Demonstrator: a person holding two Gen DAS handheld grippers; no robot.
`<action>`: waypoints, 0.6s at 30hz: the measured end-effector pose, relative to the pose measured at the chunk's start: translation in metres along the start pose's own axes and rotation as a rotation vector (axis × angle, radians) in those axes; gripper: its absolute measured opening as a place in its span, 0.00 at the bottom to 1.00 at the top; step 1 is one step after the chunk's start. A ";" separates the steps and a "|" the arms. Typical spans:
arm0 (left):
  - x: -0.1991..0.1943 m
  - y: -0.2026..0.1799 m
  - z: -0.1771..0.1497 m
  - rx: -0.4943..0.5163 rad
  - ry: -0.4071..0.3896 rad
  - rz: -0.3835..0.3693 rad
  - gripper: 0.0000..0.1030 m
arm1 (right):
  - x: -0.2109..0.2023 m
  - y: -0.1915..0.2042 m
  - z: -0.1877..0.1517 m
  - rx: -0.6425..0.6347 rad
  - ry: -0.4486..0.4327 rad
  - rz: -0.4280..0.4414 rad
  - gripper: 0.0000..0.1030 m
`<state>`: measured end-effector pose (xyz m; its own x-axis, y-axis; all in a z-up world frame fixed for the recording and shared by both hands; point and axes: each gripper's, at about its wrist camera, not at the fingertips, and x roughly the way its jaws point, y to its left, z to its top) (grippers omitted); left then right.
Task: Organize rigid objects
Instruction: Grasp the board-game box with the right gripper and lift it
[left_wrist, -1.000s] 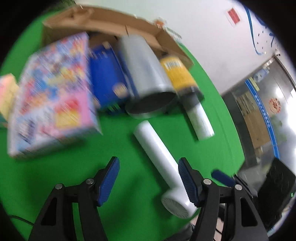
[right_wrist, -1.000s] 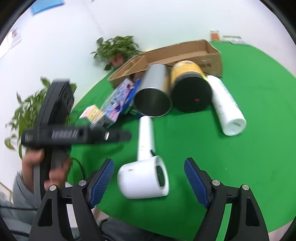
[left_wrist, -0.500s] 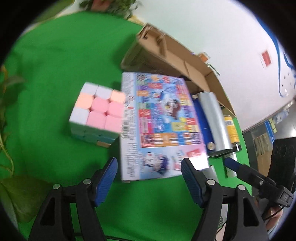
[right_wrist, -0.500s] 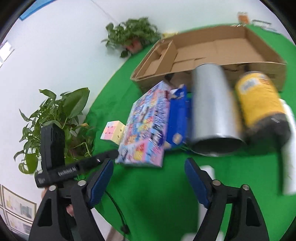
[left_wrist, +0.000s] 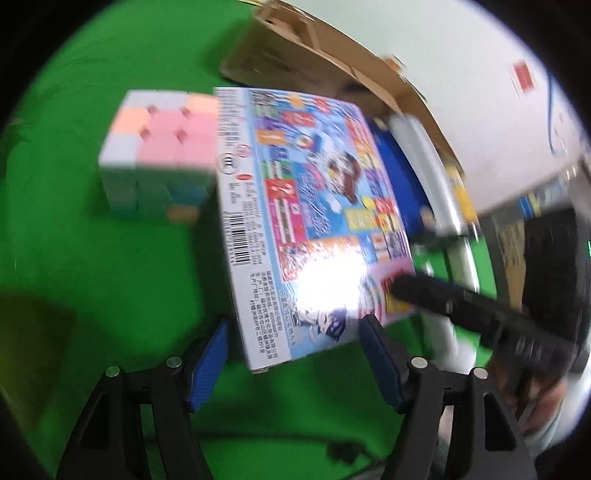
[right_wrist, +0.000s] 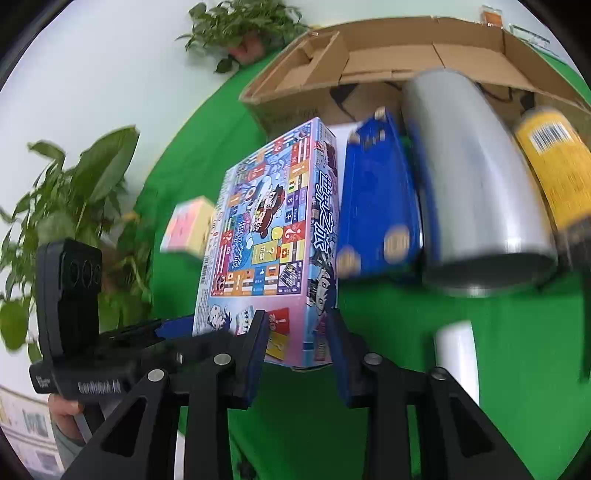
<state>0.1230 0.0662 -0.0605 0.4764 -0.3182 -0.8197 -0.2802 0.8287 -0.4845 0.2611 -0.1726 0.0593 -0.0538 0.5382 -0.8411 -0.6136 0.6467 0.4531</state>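
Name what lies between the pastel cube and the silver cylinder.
The colourful game box and a blue box lie between the pastel cube and the silver cylinder, clearest in the right wrist view.

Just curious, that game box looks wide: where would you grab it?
Pinch the game box across its thickness at the near end, coming from the front: the face looks too wide, and that end sticks out clear of the blue box.

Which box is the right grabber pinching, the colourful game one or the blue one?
The colourful game box. The right gripper has just closed on its near corner, while the plain blue box lies untouched beside it, against the silver can.
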 end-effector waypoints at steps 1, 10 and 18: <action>-0.001 0.002 -0.001 -0.008 -0.004 -0.002 0.67 | 0.000 -0.002 -0.001 0.004 0.015 0.009 0.36; 0.006 0.020 0.021 -0.090 -0.059 -0.023 0.70 | 0.029 0.008 0.016 -0.044 0.080 -0.035 0.49; -0.020 -0.006 0.006 -0.036 -0.163 0.131 0.59 | 0.012 0.024 0.005 -0.088 0.006 -0.046 0.48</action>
<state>0.1204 0.0706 -0.0389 0.5617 -0.1281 -0.8174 -0.3763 0.8403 -0.3903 0.2491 -0.1476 0.0613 -0.0282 0.5056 -0.8623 -0.6823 0.6208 0.3862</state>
